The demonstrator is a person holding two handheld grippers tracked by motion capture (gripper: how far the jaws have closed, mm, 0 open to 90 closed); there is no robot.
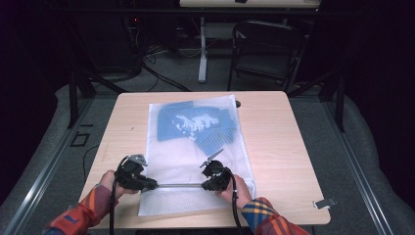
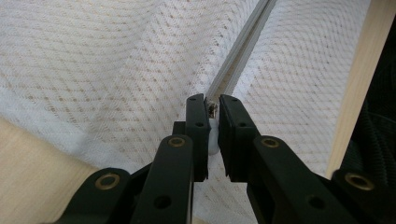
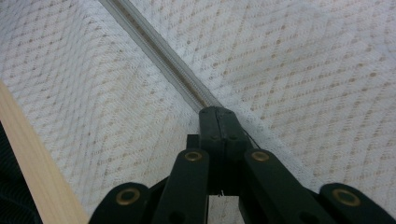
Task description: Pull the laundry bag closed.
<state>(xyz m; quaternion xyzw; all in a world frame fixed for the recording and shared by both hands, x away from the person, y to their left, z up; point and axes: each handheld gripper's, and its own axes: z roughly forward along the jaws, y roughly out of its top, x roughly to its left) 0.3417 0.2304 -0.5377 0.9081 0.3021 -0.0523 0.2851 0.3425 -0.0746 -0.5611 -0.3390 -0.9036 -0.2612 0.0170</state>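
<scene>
A white mesh bag [image 1: 195, 152] lies flat along the middle of the wooden table [image 1: 279, 142], with a blue cloth [image 1: 195, 125] inside its far half. A grey zipper [image 1: 178, 185] runs across the bag near the front edge. My left gripper [image 1: 152, 185] is at the zipper's left end. Its jaws [image 2: 211, 100] are pinched on the small metal zipper pull [image 2: 213, 110], and the zipper track [image 2: 243, 44] runs away from them. My right gripper [image 1: 204, 185] is at the right end, and its jaws [image 3: 218, 112] are shut on the zipper track [image 3: 154, 46] and the mesh.
A small grey clip [image 1: 324, 202] lies at the table's front right corner. A dark knob [image 1: 238, 104] sits by the bag's far right corner. Beyond the table stand a black chair [image 1: 266, 49] and a white post [image 1: 202, 49]. Bare wood flanks the bag.
</scene>
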